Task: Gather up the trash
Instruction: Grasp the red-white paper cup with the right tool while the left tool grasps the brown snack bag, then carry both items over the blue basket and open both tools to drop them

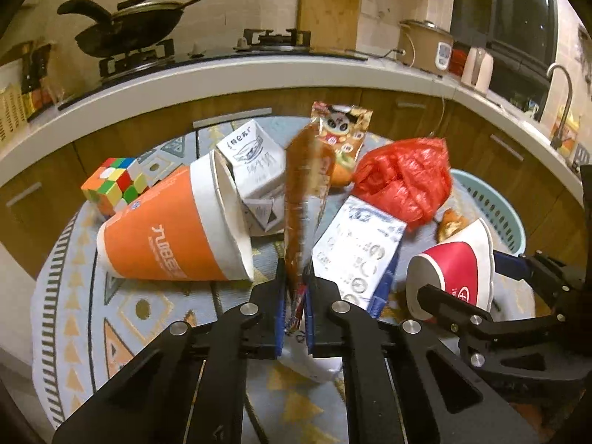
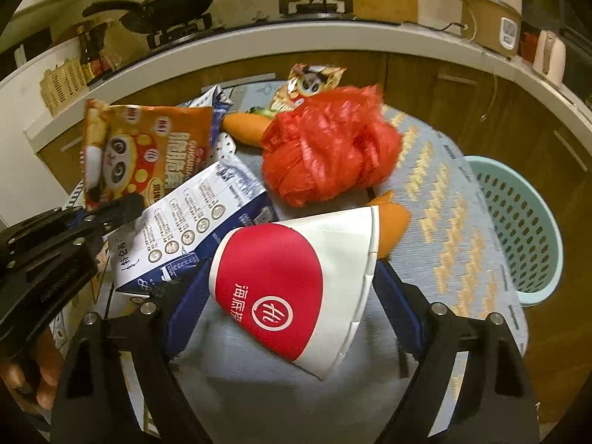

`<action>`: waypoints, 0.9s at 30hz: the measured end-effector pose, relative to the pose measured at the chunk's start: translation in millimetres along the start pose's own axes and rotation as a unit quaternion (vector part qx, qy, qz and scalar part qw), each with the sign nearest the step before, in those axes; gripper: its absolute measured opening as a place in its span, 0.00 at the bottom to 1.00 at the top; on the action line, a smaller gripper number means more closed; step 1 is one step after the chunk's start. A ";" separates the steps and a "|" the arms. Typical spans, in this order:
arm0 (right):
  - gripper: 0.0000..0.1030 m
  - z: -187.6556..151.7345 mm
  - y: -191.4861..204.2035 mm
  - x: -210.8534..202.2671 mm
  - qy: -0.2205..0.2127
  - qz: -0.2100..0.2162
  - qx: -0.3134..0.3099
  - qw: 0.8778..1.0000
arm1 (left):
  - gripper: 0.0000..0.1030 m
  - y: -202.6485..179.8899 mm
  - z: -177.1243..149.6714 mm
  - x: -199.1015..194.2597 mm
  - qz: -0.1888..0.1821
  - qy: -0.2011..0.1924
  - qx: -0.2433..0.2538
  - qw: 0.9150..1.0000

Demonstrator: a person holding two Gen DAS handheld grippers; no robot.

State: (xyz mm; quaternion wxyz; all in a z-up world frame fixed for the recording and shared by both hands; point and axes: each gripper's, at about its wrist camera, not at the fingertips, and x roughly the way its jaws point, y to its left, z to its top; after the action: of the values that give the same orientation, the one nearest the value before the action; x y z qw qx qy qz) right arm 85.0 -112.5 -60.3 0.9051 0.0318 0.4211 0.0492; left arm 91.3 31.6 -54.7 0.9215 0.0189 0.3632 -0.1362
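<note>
From the left wrist view, I am pinching an orange snack wrapper [image 1: 307, 199] edge-on in my left gripper [image 1: 296, 296], whose jaws are clamped tight on its lower end. An orange paper cup [image 1: 174, 229] is lying on its side at nine o'clock of it, a white milk carton [image 1: 255, 170] at eleven, a red plastic bag [image 1: 403, 181] at two, and a flattened blue-and-white carton [image 1: 359, 251] at three. A Rubik's cube [image 1: 114, 183] is sitting at ten o'clock (probably not trash). The teal laundry basket [image 1: 495, 203] is showing past the bag, only its rim visible.

From the right wrist view, my right gripper [image 2: 292, 277] is straddling a red-and-white paper cup [image 2: 292, 288], its jaws spread wide with a gap on each side, so I am not gripping yet. The basket is standing at three o'clock, off the round patterned rug [image 2: 444, 222]; its holdings are hidden. I am judging the task barely begun: nearly everything is lying on the rug. An orange object [image 2: 396, 222] behind the cup is hard to identify, and the wrapper's base is hidden by the left gripper.
</note>
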 end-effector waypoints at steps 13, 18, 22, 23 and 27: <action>0.79 17.8 -63.2 -73.1 -0.106 -0.038 0.033 0.993 | 0.04 -57.5 30.4 -44.0 -0.071 -0.075 0.020 0.995; 0.79 26.6 -121.6 -83.5 -0.124 -0.085 0.075 0.986 | 0.04 -97.3 50.6 -36.2 -0.095 -0.077 0.046 0.991; 0.79 25.7 -170.5 -82.8 -0.124 -0.124 0.108 0.978 | 0.04 -134.3 63.0 -18.5 -0.111 -0.067 0.066 0.989; 0.79 23.7 -179.3 -81.5 -0.122 -0.132 0.112 0.977 | 0.04 -141.6 65.4 -13.6 -0.117 -0.062 0.068 0.989; 0.79 18.2 -216.4 -65.4 -0.101 -0.157 0.131 0.974 | 0.04 -182.5 73.2 17.8 -0.138 -0.030 0.083 0.987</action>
State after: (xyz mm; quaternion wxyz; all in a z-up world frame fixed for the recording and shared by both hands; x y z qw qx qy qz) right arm 70.6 -335.2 -20.4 0.9272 0.0879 0.3304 -0.1526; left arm 104.0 -158.0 -1.2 0.8999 0.0406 0.3216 -0.2917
